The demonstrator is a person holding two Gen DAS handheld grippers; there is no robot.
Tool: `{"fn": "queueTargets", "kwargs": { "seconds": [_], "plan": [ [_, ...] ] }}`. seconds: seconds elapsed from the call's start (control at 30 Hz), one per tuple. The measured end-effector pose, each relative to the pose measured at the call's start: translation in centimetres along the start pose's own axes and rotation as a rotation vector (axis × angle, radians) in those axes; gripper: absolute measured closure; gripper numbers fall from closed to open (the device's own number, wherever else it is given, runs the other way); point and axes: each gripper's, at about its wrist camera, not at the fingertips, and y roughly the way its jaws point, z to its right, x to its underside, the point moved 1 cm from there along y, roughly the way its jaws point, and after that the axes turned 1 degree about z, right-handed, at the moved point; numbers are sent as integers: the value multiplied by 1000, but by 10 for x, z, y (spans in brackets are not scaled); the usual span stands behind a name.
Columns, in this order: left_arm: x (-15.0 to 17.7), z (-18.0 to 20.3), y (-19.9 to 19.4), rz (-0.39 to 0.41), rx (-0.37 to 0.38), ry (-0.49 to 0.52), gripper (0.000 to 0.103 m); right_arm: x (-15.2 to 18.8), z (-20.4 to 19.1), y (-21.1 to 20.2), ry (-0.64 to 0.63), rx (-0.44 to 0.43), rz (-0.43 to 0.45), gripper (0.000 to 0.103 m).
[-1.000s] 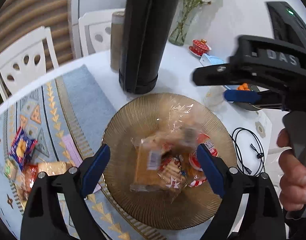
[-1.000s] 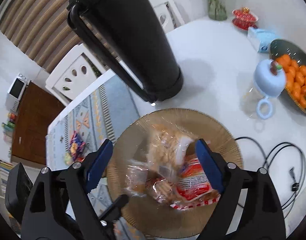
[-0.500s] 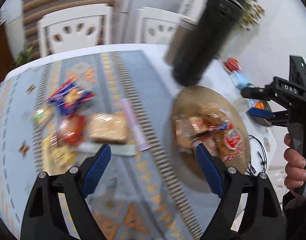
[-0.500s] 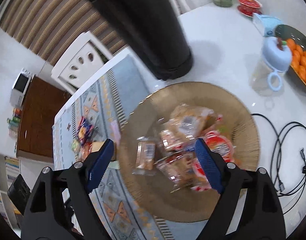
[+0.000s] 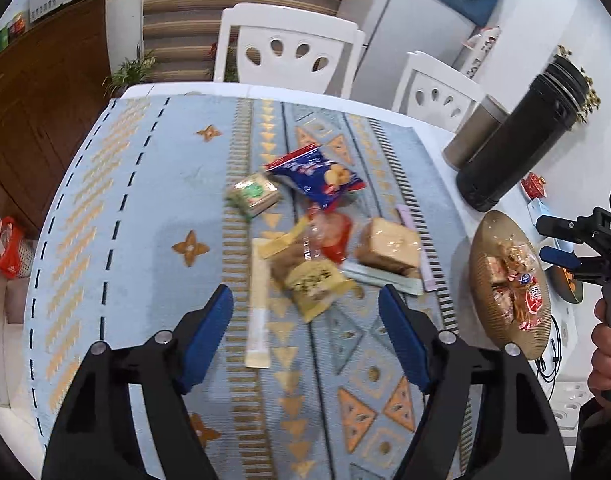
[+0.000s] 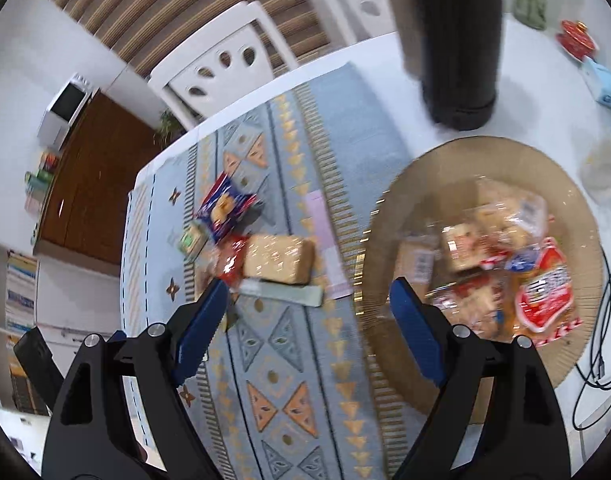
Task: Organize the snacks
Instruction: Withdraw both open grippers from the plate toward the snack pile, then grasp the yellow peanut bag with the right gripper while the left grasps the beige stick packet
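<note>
Loose snacks lie on the blue patterned mat (image 5: 153, 208): a blue chip bag (image 5: 315, 178), a green-label packet (image 5: 254, 194), a red packet (image 5: 334, 234), a wrapped bread slice (image 5: 389, 250), a yellow packet (image 5: 315, 284) and a long pale stick pack (image 5: 257, 308). My left gripper (image 5: 305, 320) hangs open just in front of this pile, holding nothing. A ribbed gold plate (image 6: 433, 184) at the right holds several wrapped snacks (image 6: 505, 264). My right gripper (image 6: 309, 312) is open and empty over the mat beside the plate's left rim; it also shows as the right gripper (image 5: 561, 240) in the left wrist view.
A tall black flask (image 5: 517, 136) and a grey tumbler (image 5: 477, 132) stand behind the plate. Black cables (image 6: 609, 320) lie right of it. White chairs (image 5: 289, 44) line the far table edge. A hand (image 5: 607, 356) holds the right gripper's handle.
My left gripper has swung left from over the plate to the snack pile on the mat. The right gripper has also shifted left, off the plate's middle toward its left rim.
</note>
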Motion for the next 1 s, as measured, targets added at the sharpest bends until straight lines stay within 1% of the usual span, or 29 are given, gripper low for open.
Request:
{"fn": "queueTargets", "kwargs": {
  "seconds": [0.03, 0.07, 0.33, 0.4, 0.63, 0.73, 0.8, 0.87, 0.9, 0.93, 1.0],
  "plan": [
    [1, -4, 2, -9, 2, -2, 37, 2, -8, 5, -8, -2, -9, 18],
    [1, -8, 6, -19, 4, -2, 38, 4, -15, 10, -15, -6, -18, 18],
    [8, -31, 30, -67, 65, -3, 38, 17, -65, 44, -83, 0, -66, 19],
    [8, -37, 38, -82, 75, -1, 38, 21, -75, 54, -96, -1, -86, 22],
    [10, -48, 67, -136, 97, 16, 38, 33, -107, 94, -144, 14, -142, 23],
    [13, -50, 80, -161, 109, 24, 38, 40, -118, 117, -169, 26, -171, 25],
    [16, -49, 90, -174, 101, 27, 38, 44, -125, 133, -189, 36, -185, 31],
    [20, -49, 100, -193, 101, 22, 38, 50, -130, 152, -213, 56, -207, 35],
    [23, -48, 106, -203, 96, 26, 41, 51, -132, 159, -218, 61, -217, 35],
    [24, -46, 110, -210, 84, 32, 47, 54, -133, 167, -224, 69, -230, 35],
    [27, -44, 118, -219, 61, 50, 50, 58, -136, 183, -236, 82, -251, 35]
  ]
}}
